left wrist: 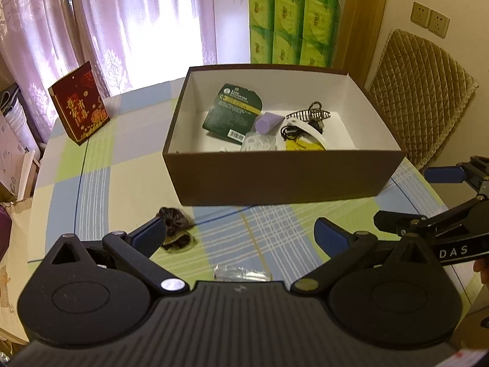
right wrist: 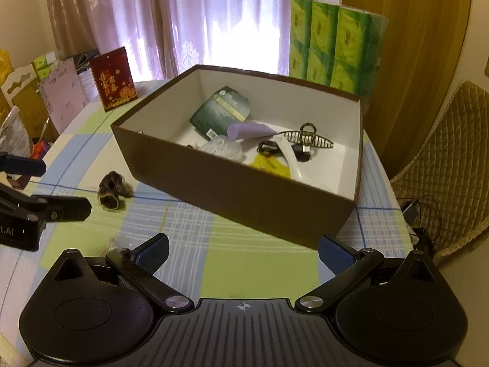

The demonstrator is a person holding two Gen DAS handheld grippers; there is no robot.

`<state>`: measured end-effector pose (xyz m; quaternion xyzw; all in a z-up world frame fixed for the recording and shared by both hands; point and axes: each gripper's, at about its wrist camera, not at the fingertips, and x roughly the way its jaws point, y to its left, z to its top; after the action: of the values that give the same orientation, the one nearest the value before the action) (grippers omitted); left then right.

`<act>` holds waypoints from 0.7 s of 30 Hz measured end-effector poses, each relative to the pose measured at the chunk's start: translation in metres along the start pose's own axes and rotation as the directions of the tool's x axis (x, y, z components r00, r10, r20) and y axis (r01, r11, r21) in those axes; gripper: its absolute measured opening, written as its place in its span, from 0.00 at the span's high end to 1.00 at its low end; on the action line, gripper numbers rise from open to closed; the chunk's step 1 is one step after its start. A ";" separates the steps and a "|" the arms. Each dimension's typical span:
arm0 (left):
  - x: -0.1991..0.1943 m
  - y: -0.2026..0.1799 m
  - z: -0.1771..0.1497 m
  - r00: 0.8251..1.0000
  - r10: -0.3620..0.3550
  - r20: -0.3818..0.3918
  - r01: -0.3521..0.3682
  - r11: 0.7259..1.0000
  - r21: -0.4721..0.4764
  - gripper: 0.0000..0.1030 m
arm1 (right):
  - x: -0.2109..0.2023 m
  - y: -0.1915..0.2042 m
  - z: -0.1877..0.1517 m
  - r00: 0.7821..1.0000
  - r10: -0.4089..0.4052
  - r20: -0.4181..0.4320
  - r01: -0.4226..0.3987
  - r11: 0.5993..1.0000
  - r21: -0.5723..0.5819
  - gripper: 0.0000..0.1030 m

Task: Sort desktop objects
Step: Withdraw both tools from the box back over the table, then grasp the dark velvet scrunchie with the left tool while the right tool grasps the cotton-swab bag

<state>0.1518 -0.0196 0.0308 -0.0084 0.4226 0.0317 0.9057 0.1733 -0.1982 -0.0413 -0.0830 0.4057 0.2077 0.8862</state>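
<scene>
A brown open box (left wrist: 284,177) (right wrist: 232,189) stands on the checked tablecloth. It holds a dark green packet (left wrist: 233,111), a purple tube (left wrist: 267,122), a hair claw clip (left wrist: 311,113), a white handle and a black cable. A dark furry scrunchie (left wrist: 175,227) (right wrist: 111,191) lies on the cloth in front of the box. A small clear plastic packet (left wrist: 241,272) lies below my left gripper (left wrist: 241,235), which is open and empty, its left finger next to the scrunchie. My right gripper (right wrist: 243,250) is open and empty, just before the box's near wall.
A red gift box (left wrist: 79,105) (right wrist: 113,78) stands at the far left of the table. Green tissue packs (left wrist: 293,24) stand behind the box. A quilted chair (left wrist: 421,98) is at the right. The right gripper (left wrist: 443,214) shows at the left wrist view's right edge.
</scene>
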 end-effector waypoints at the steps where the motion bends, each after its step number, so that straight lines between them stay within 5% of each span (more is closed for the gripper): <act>1: 0.000 0.001 -0.002 1.000 -0.002 -0.005 0.002 1.000 -0.004 0.01 | 0.001 0.001 -0.001 1.000 0.002 -0.004 -0.002 1.000 0.002 0.02; 21: 0.010 0.021 -0.041 0.996 -0.007 -0.083 0.004 0.999 -0.043 0.01 | 0.021 0.023 -0.016 0.998 0.032 -0.060 -0.033 0.999 -0.016 0.02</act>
<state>0.1257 -0.0002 -0.0032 -0.0303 0.4593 0.0379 0.8870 0.1642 -0.1761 -0.0669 -0.0901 0.4317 0.2231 0.8693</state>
